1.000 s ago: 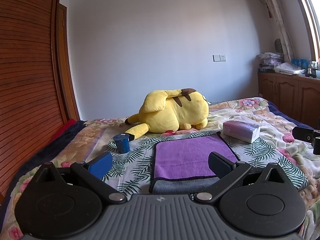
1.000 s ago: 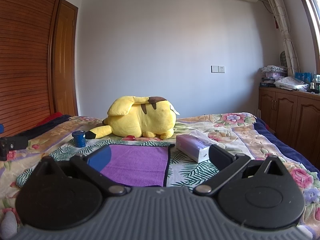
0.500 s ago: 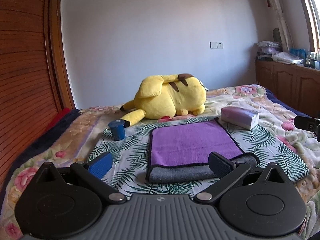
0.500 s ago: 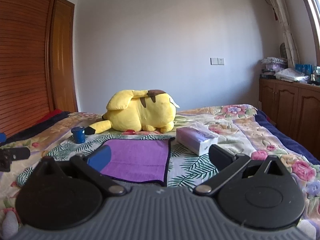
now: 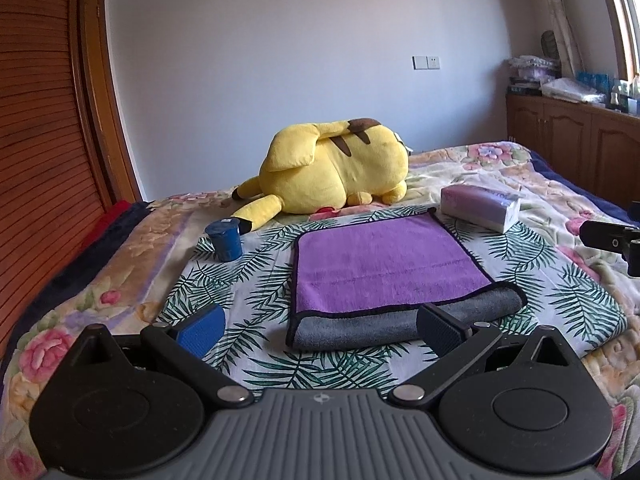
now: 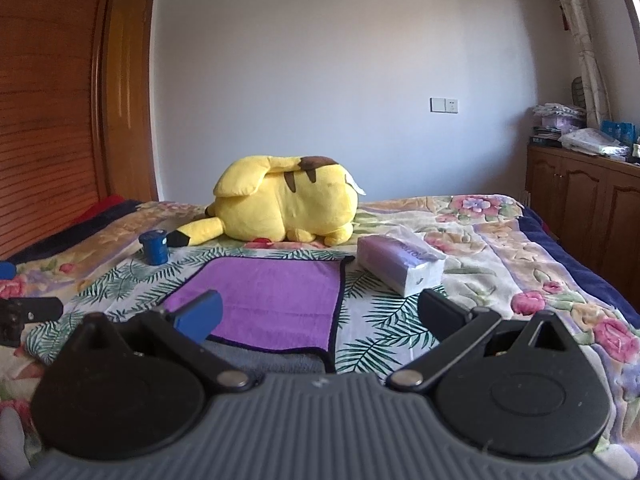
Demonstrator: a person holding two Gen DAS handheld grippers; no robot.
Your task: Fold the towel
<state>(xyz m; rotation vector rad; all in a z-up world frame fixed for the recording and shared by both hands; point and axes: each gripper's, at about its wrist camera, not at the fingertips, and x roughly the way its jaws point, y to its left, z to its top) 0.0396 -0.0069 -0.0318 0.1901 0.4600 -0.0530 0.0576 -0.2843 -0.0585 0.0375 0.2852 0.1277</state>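
Note:
A purple towel [image 5: 384, 264] with a grey underside lies folded on the leaf-print cloth [image 5: 256, 292] on the bed, its grey fold at the near edge. It also shows in the right wrist view [image 6: 276, 296]. My left gripper [image 5: 318, 328] is open and empty, just in front of the towel's near edge. My right gripper [image 6: 320, 312] is open and empty, over the towel's near right corner. Part of the right gripper shows at the right edge of the left wrist view [image 5: 612, 240].
A yellow plush toy [image 5: 332, 172] lies behind the towel. A blue cup [image 5: 226, 238] stands to the towel's left and a tissue pack [image 5: 480, 206] to its right. A wooden wardrobe [image 5: 44, 140] is on the left, cabinets [image 5: 576, 140] on the right.
Both grippers have drawn back and tilted down a little, so more of the towel and its grey folded edge shows. Both stay open and empty.

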